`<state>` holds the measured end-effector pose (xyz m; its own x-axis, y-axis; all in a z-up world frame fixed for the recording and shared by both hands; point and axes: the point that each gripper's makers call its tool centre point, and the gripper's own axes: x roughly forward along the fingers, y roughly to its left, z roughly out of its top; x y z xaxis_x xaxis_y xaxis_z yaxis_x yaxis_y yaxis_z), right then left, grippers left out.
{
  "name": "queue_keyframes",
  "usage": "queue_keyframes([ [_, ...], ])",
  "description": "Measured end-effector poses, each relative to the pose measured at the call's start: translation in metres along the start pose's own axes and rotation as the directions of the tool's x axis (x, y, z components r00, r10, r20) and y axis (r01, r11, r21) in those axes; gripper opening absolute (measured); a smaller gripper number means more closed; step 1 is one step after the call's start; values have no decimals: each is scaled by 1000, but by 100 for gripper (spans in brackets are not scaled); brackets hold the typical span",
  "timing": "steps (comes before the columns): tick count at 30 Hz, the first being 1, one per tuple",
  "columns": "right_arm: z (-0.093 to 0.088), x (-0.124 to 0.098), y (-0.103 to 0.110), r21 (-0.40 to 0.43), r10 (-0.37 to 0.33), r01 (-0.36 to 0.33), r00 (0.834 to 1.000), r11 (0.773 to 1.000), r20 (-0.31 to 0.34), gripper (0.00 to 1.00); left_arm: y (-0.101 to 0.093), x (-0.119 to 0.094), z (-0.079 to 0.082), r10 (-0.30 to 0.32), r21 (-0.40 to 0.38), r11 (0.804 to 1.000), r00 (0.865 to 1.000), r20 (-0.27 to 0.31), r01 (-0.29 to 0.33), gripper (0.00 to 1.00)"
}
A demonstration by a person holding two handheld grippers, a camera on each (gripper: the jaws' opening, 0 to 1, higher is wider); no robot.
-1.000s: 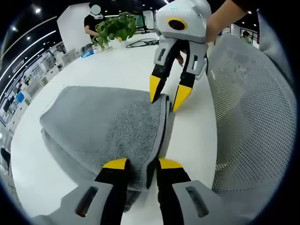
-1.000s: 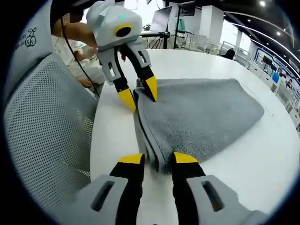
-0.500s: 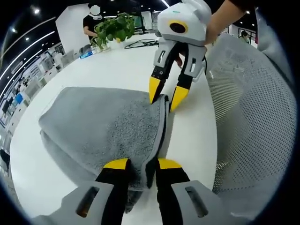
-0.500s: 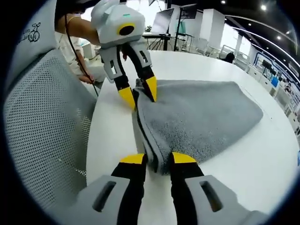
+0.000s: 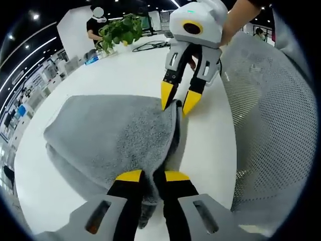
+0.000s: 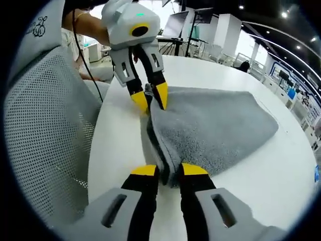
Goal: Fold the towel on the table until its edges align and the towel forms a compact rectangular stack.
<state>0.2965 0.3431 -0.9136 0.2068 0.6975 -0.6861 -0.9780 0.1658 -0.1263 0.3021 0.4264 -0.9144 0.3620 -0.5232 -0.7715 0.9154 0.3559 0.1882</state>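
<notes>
A grey towel lies folded on the white table, its layered edge running towards the camera. In the left gripper view, my left gripper is shut on the near corner of that edge, with cloth bunched between its yellow tips. My right gripper pinches the far corner, held by a hand. The right gripper view has the same towel from the other end. There my right gripper is shut on the near corner, and my left gripper grips the far one.
A grey mesh chair stands close against the table edge beside the towel, and again as the chair. A potted plant and a dark cable sit at the far side. Bare table lies beyond the towel.
Both grippers' jaws have narrowed onto the towel's layered edge, which now bunches between the tips. The towel itself has barely moved.
</notes>
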Motion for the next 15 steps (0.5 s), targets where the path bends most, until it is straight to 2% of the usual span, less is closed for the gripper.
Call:
queue_keyframes([
  [9, 0, 0, -2, 9, -7, 7, 1000, 1000, 0, 12, 1, 1, 1, 0, 6, 1000, 1000, -2, 0, 12],
  [12, 0, 1, -3, -45, -9, 9, 1000, 999, -14, 11, 1, 2, 2, 4, 15, 1000, 1000, 4, -4, 11],
  [15, 1, 1, -3, -78, -13, 11, 999, 997, -35, 10, 0, 2, 3, 11, 45, 999, 1000, -15, -11, 9],
])
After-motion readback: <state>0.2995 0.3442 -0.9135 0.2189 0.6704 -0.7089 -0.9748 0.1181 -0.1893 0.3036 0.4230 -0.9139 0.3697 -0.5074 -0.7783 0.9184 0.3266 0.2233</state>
